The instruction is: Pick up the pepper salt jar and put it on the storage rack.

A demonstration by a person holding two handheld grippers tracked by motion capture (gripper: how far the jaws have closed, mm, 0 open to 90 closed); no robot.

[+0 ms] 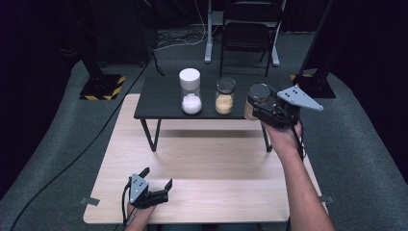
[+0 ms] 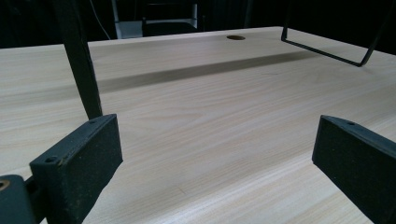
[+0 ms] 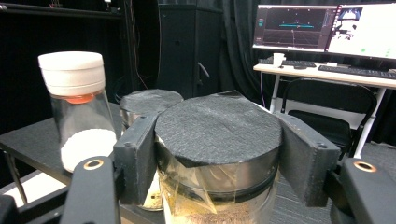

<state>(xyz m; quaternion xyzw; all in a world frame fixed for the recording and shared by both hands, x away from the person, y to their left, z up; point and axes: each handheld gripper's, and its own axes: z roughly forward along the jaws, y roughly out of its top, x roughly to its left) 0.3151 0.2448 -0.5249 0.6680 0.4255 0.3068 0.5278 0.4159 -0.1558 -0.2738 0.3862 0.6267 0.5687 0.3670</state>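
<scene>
My right gripper [image 1: 255, 103] is shut on a clear jar [image 1: 258, 92] with a dark lid, held off the right end of the small black table [image 1: 159, 98]. In the right gripper view the jaws press both sides of the jar [image 3: 218, 135] just under its lid, and brownish grains show at its bottom. On the black table stand a white-lidded jar [image 1: 190, 91] of white powder and a dark-lidded jar [image 1: 224, 96] of tan grains. My left gripper [image 1: 157, 177] rests low on the wooden table [image 1: 207, 154] near its front left, open with nothing between its jaws [image 2: 217, 154].
The black table stands on thin legs [image 2: 81, 60] at the back of the wooden table. A folding chair [image 1: 250, 29] and stand bases with yellow-black stripes [image 1: 101, 86] lie beyond. A desk with monitors [image 3: 322, 28] is farther off.
</scene>
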